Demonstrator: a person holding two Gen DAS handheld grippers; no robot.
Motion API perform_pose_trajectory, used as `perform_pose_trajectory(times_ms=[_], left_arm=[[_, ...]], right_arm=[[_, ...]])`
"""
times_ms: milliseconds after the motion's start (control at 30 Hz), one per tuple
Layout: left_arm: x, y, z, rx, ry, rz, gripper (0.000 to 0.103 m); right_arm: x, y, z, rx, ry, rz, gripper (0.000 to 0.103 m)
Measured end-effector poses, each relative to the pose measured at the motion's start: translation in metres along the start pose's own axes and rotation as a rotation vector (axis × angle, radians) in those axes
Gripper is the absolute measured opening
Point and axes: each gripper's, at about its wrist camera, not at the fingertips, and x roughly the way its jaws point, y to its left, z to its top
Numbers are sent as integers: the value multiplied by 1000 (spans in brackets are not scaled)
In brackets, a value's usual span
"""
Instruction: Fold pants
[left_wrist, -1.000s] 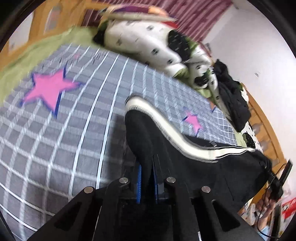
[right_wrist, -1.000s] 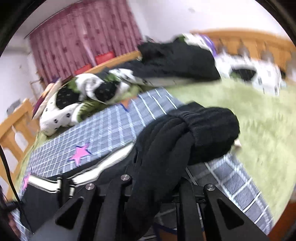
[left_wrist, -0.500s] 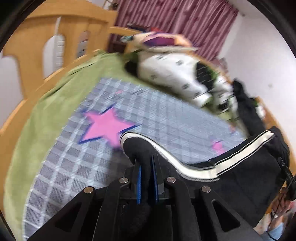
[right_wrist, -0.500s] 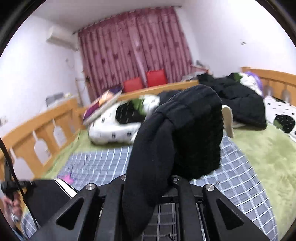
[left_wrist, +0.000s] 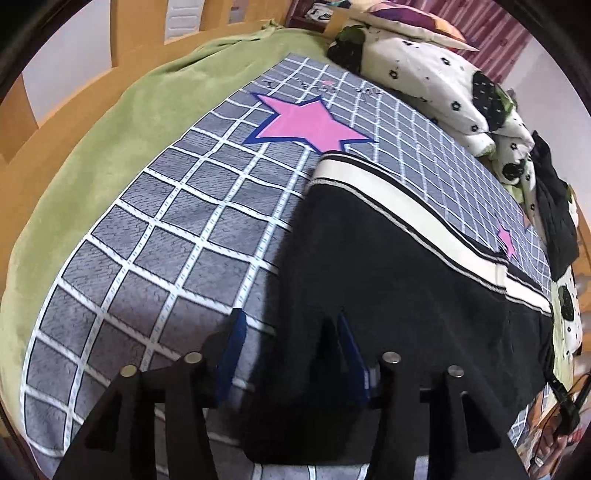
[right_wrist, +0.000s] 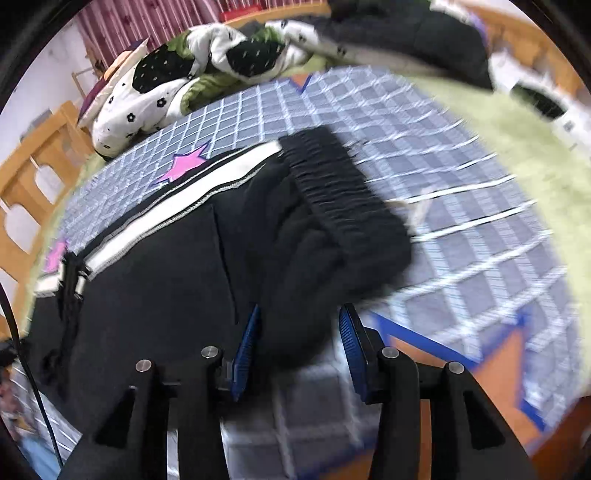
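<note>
Black pants (left_wrist: 406, 280) with a white side stripe lie spread on a grey checked blanket (left_wrist: 177, 221) on the bed. My left gripper (left_wrist: 290, 332) is open, its blue pads on either side of the pants' leg-end edge, fabric between them. In the right wrist view the pants (right_wrist: 177, 266) lie flat with the ribbed elastic waistband (right_wrist: 340, 206) bunched at the right. My right gripper (right_wrist: 299, 328) is open, with the waist edge lying between its pads.
A green fleece cover (left_wrist: 92, 133) surrounds the blanket. A white flowered duvet (left_wrist: 424, 74) and pillow lie at the head. A black garment (left_wrist: 554, 206) is piled at the far side. Wooden bed rails (right_wrist: 33, 177) border the bed.
Both grippers held the pants up in shut jaws. They have lowered the pants flat onto the blanket and both have opened, letting go of the fabric.
</note>
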Motion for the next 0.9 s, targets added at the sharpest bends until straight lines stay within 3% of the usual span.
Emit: perform_pose_trajectory(times_ms=[133,233,400,500,600,633,667,733,800,900], left_arm=[[-6,-6,-7,31,-10,-1,51],[-9,-12,-12,76,-36,48,51],[-26,-22,-23,187,-140,169,52],[-39,-20,-29,225,-187,182,60],[-44,-10,-30,211,-184,159,61],[-44,-6,-30,198,-180,153,61],[-44,1,-29,177,-175,139,61],[-45,10,-28,148,-174,123,61],[-44,16,-28,131,-170,108,61],[-41,23,-29,118,-145,95,61]], right_arm=[[-47,29,-13,-101,-90,-30,44],[-73,75,-14,-175,-162,41,44],[-68,180,-29,-314,-141,212,43],[-58,239,-45,-372,-121,282,43],[-38,284,-56,-435,-60,302,42],[-34,291,-60,-450,-47,299,40],[-25,300,-64,-472,-28,282,33],[-9,313,-78,-511,39,234,8],[-15,309,-90,-534,-5,220,8],[-44,284,-92,-472,-87,371,6]])
